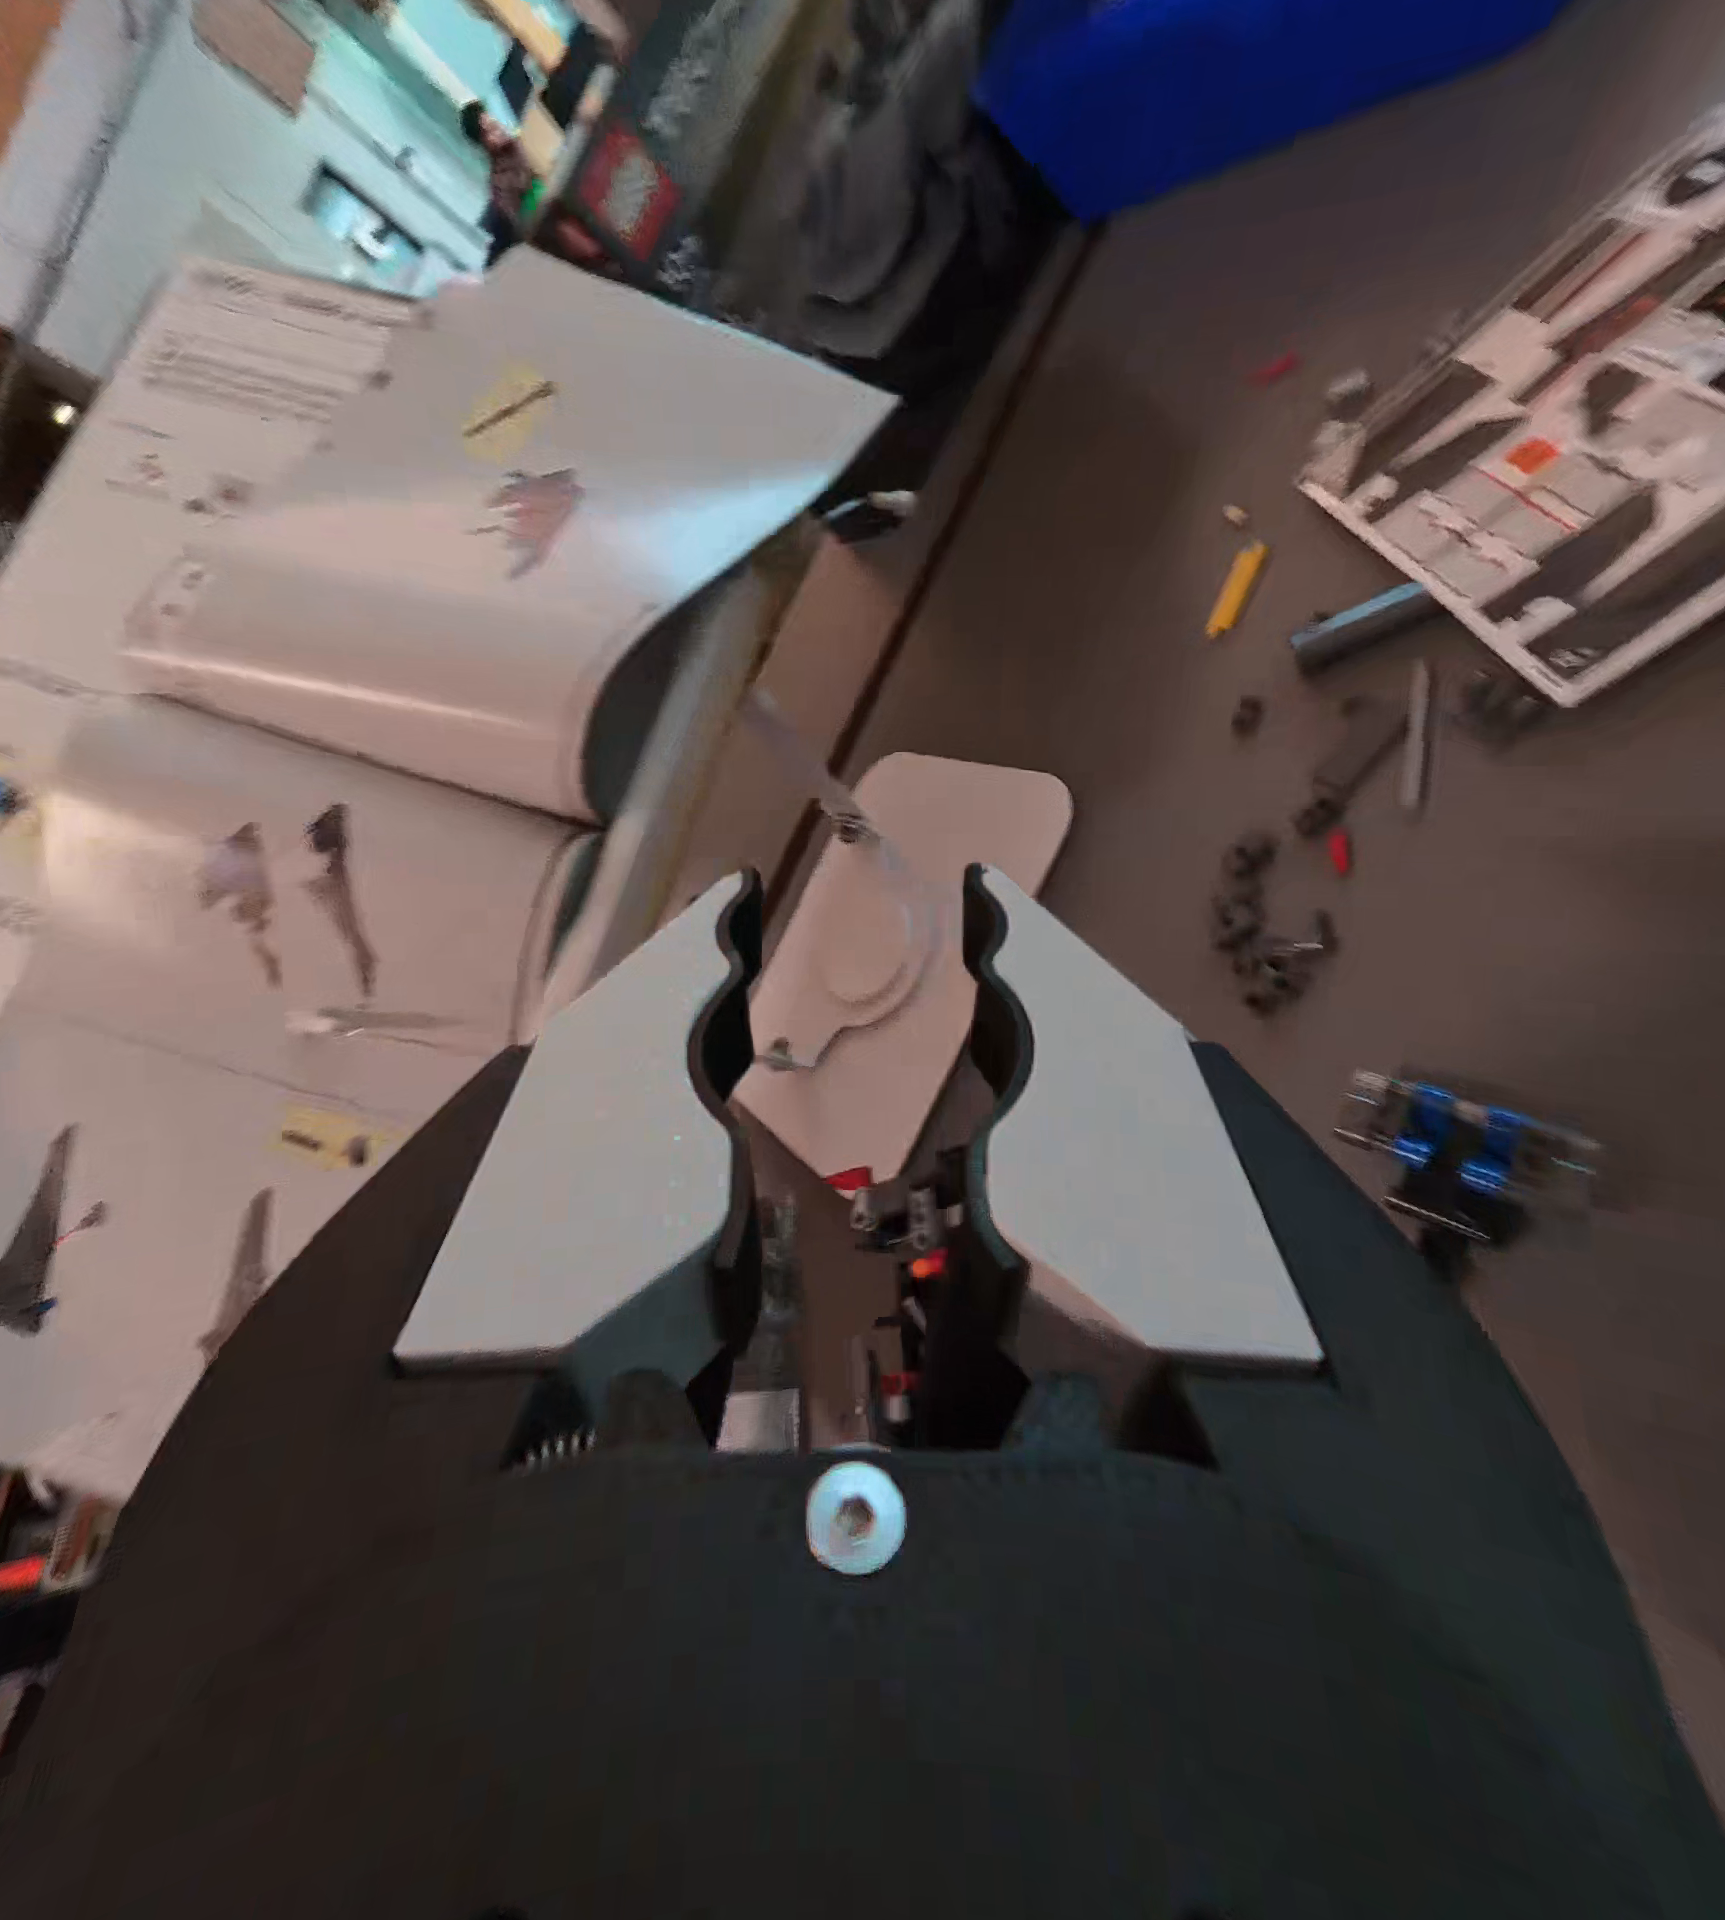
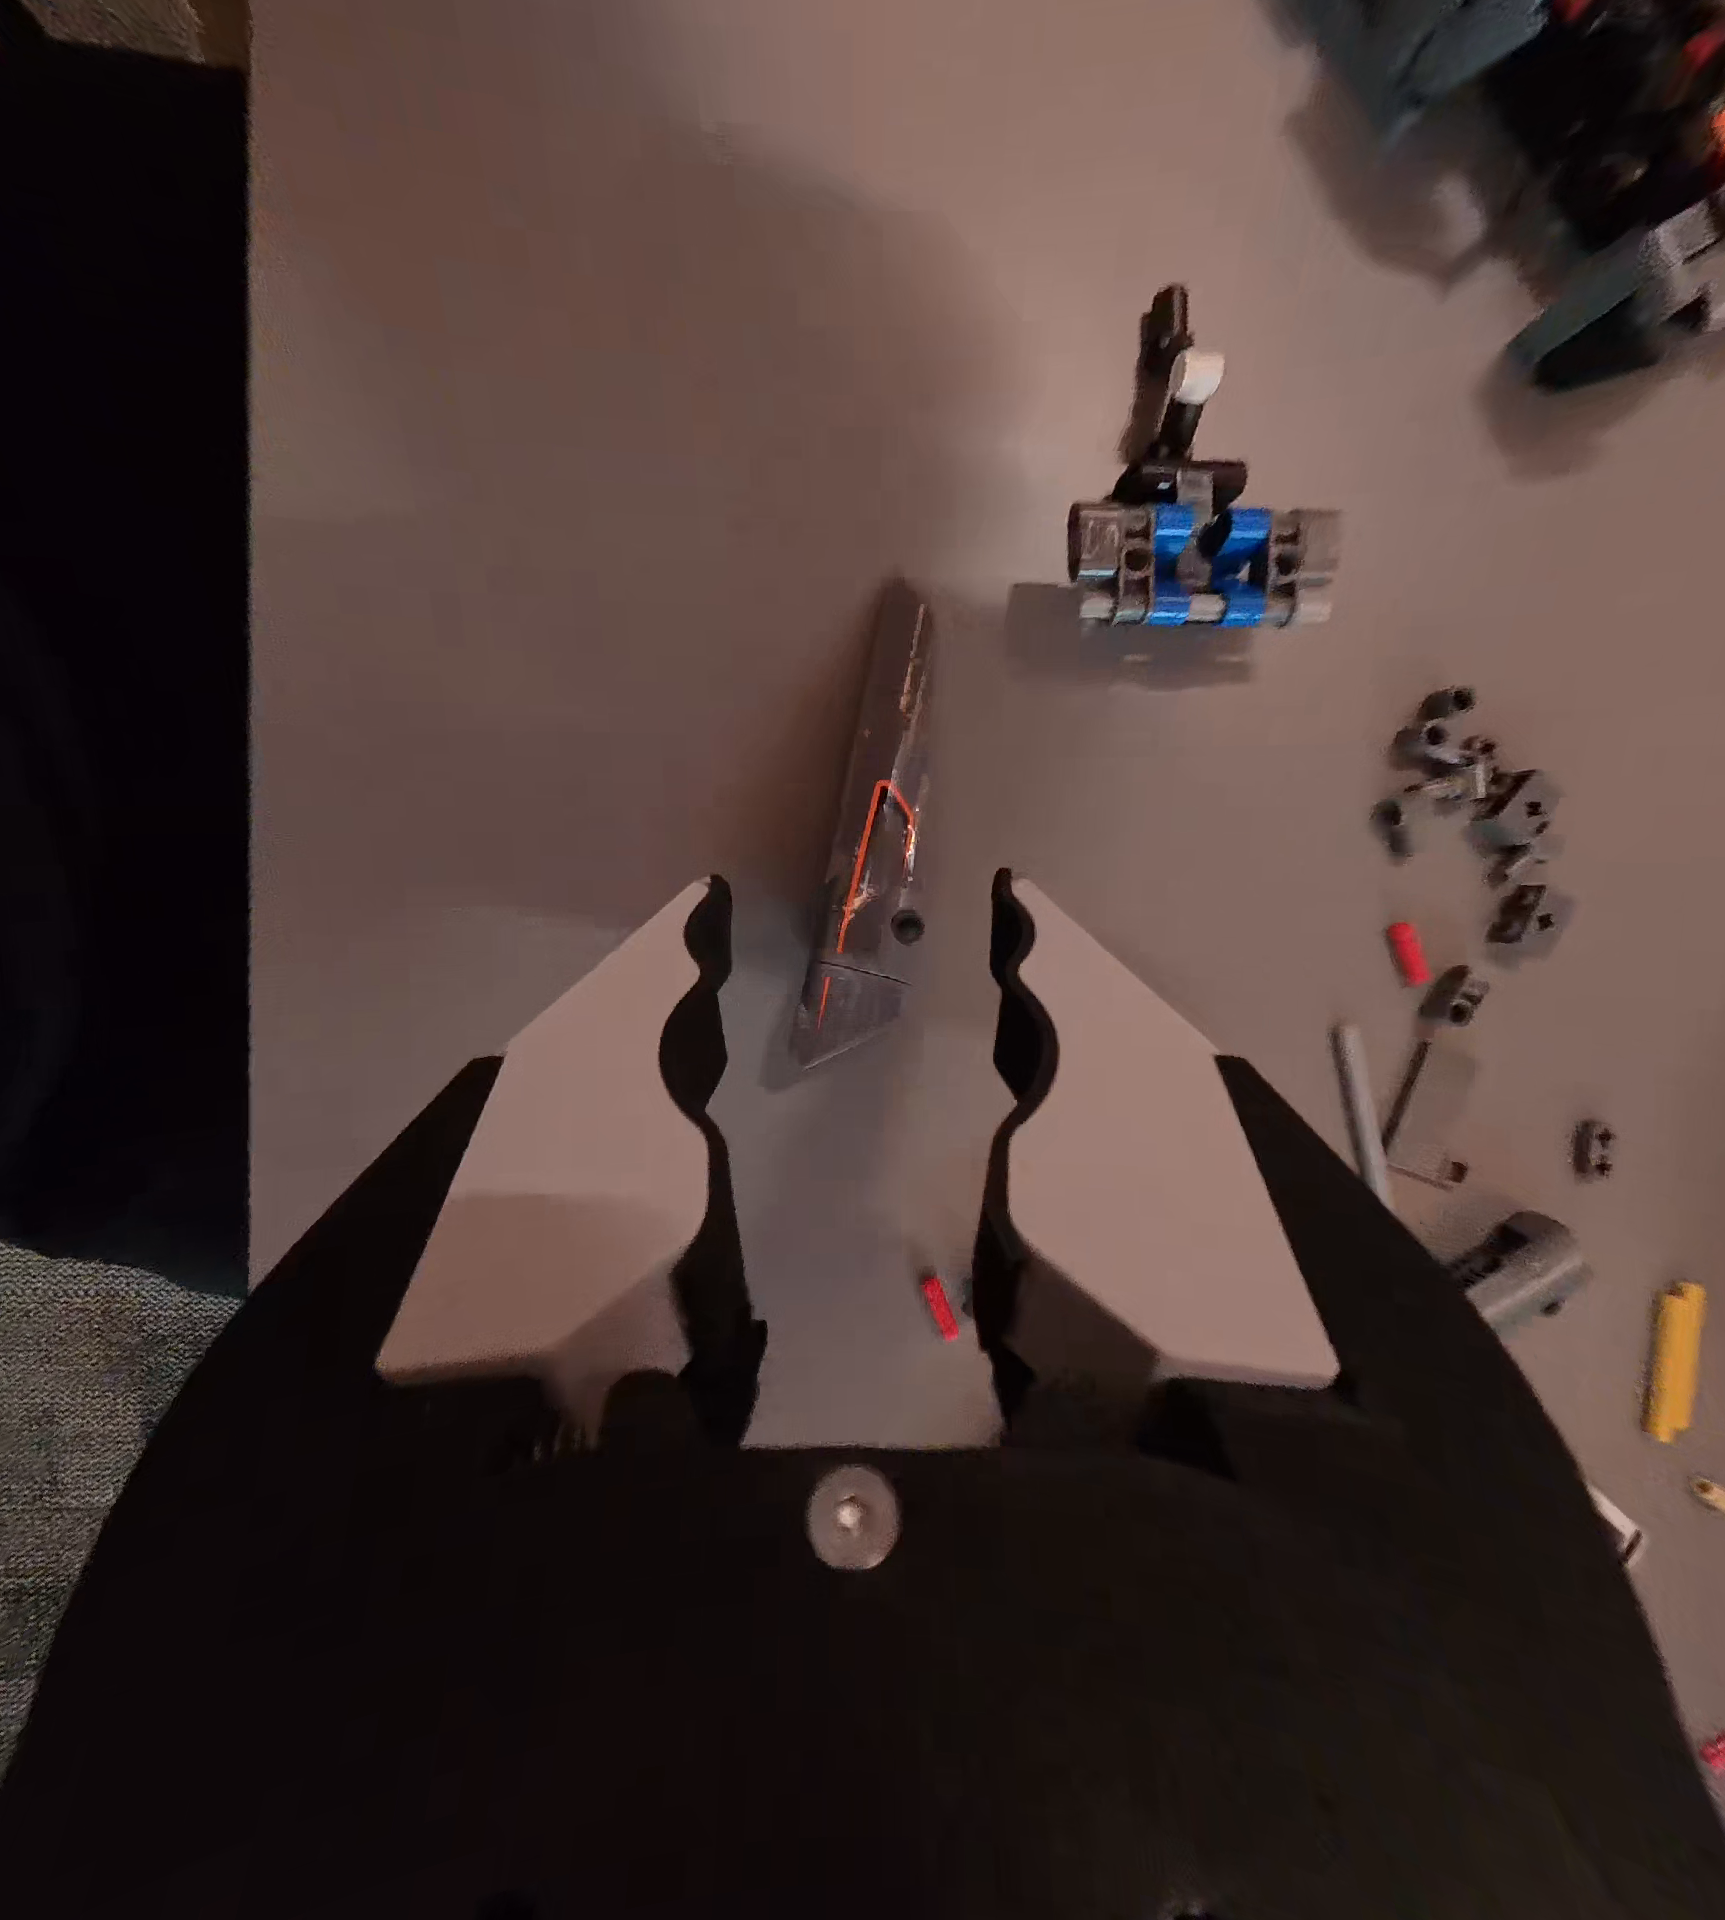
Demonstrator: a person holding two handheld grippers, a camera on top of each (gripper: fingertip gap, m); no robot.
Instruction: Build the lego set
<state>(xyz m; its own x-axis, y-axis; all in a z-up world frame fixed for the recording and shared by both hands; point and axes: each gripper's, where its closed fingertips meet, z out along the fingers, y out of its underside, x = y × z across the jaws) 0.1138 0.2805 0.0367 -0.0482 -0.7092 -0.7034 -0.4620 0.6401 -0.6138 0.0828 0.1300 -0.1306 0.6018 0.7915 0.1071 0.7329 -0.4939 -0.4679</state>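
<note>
Left gripper (image 1: 863,883), right gripper (image 2: 858,888): black bodies, pale grey wedge faces, wavy black inner edges, silver centre screw.

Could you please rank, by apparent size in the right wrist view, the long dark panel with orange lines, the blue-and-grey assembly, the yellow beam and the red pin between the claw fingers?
1. Long dark panel
2. Blue-and-grey assembly
3. Yellow beam
4. Red pin

The assembly lies farther from the camera, so the top two are unsure.
</note>
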